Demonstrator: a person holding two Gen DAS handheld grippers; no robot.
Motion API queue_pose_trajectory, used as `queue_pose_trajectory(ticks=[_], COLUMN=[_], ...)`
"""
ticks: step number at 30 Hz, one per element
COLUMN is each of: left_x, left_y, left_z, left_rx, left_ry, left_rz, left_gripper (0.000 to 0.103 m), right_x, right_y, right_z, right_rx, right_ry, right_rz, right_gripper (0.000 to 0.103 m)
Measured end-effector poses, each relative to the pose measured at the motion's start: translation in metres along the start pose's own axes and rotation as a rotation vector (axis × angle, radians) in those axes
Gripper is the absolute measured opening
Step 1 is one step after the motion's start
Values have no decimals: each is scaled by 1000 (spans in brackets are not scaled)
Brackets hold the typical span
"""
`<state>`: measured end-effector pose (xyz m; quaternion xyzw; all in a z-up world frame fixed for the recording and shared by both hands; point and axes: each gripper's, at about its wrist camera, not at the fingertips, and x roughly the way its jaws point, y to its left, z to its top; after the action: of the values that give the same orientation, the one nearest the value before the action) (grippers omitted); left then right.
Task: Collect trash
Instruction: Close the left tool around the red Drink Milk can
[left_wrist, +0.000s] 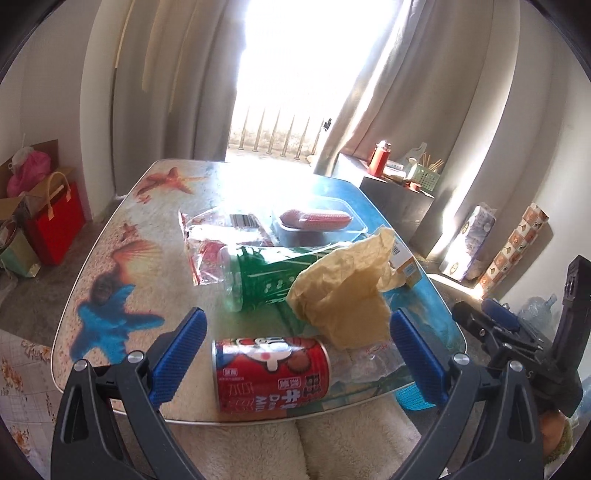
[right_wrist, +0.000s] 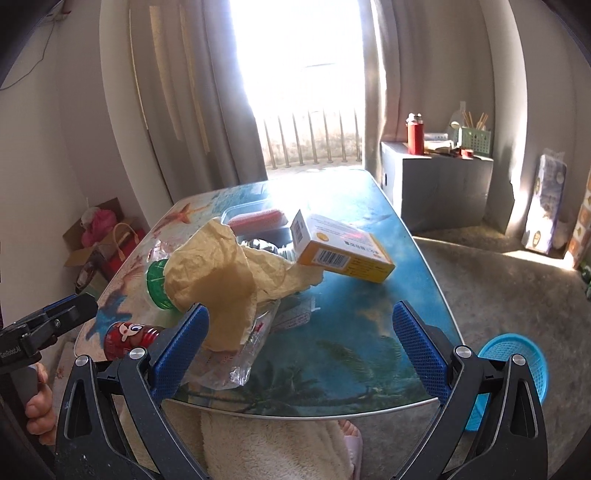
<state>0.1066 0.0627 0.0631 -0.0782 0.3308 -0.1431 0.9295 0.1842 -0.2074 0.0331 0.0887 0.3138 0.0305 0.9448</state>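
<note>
Red milk can (left_wrist: 271, 373) lies at lower centre between the spread, empty jaws of the left gripper (left_wrist: 295, 356); right gripper (right_wrist: 301, 345) gapes empty too. Crumpled paper (left_wrist: 343, 291), green bottle (left_wrist: 258, 280), orange box (right_wrist: 341, 245) remain on table (left_wrist: 103, 266); blue basket (right_wrist: 517, 369), lower right, looks unfilled.

This is a lived-in room of a home. Long beige curtains (right_wrist: 177, 92) frame a bright barred window (right_wrist: 310, 136). A red thermos (right_wrist: 415, 133) and a green utensil basket (right_wrist: 474, 140) stand on a grey cabinet (right_wrist: 439, 188). Shopping bags (left_wrist: 55, 221) and a cardboard box (right_wrist: 88, 247) sit on the carpeted floor (right_wrist: 498, 288).
</note>
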Motion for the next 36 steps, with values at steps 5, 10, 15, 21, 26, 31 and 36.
queue_pose_trajectory(ticks=[5, 10, 15, 21, 26, 31, 36], left_x=[18, 25, 22, 14, 1, 9, 30], left_y=[3, 14, 33, 41, 16, -27, -23], left_z=[5, -7, -18, -19, -19, -36, -41], left_rx=[6, -31, -92, -84, 153, 613, 831], left_ry=[35, 73, 96, 87, 60, 121, 196], left_rz=[20, 63, 102, 108, 31, 3, -32], left_gripper=[97, 97, 97, 97, 97, 97, 97], right_x=[10, 29, 53, 45, 32, 25, 13], right_y=[13, 45, 64, 59, 42, 27, 20], right_z=[12, 25, 32, 36, 29, 22, 21], right_rx=[-55, -195, -288, -267, -209, -152, -117], right_ry=[-4, -11, 1, -4, 5, 28, 4], right_rz=[99, 178, 186, 202, 211, 191, 161], right_gripper=[95, 95, 95, 95, 95, 95, 95])
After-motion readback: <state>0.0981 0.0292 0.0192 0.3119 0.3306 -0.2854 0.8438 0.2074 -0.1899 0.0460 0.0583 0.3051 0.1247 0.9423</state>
